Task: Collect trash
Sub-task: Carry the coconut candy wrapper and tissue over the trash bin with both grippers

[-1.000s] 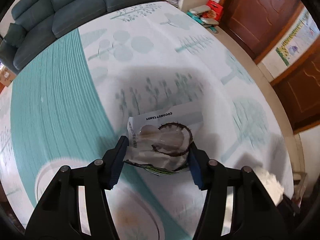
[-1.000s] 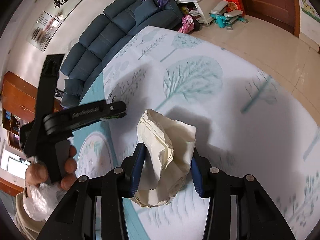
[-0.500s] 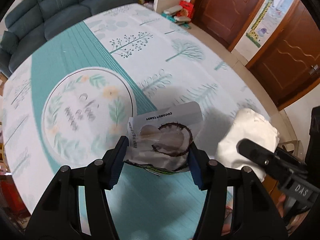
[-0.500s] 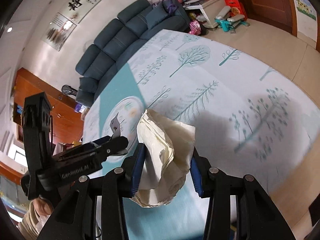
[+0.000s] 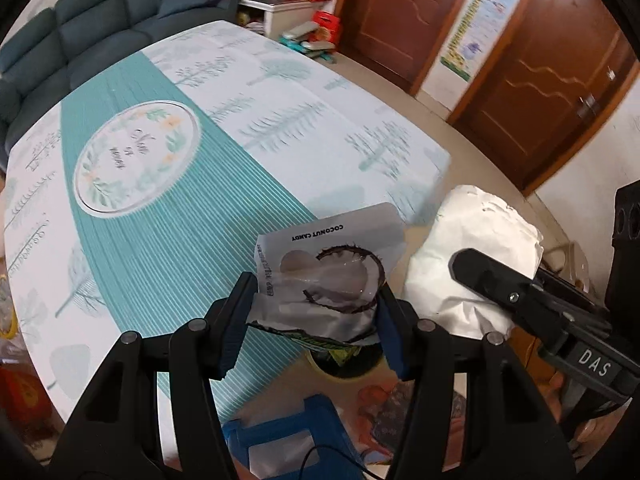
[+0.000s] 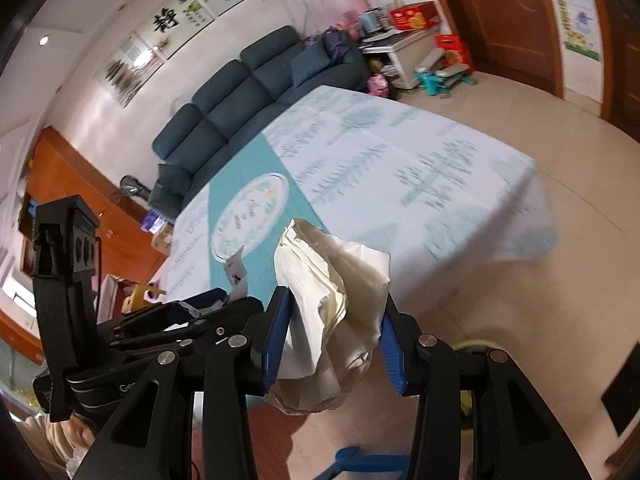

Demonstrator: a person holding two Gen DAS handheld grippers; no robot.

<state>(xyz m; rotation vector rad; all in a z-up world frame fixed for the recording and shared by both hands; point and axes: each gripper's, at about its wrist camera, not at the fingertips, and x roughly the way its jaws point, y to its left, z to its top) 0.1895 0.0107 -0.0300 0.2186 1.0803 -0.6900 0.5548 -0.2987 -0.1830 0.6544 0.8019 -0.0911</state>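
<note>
My left gripper (image 5: 314, 316) is shut on a crumpled coconut candy wrapper (image 5: 332, 272), held in the air past the near edge of the play mat (image 5: 160, 216). A yellow-rimmed bin (image 5: 344, 364) shows just below the wrapper. My right gripper (image 6: 334, 336) is shut on a crumpled cream paper wad (image 6: 332, 312), held above the floor. The wad also shows in the left wrist view (image 5: 476, 248), to the right of the wrapper. The left gripper shows in the right wrist view (image 6: 180, 320), close on the left.
A blue stool (image 5: 288, 436) stands below the left gripper. A dark blue sofa (image 6: 240, 104) lines the far side of the mat. Brown doors (image 5: 540, 72) and a white cabinet (image 5: 280, 8) with boxes stand at the back. Tan floor tiles (image 6: 520, 280) lie right of the mat.
Both grippers have risen and pulled back from the mat, each still holding its trash. They now hang past the mat's near edge, over the bin and stool.
</note>
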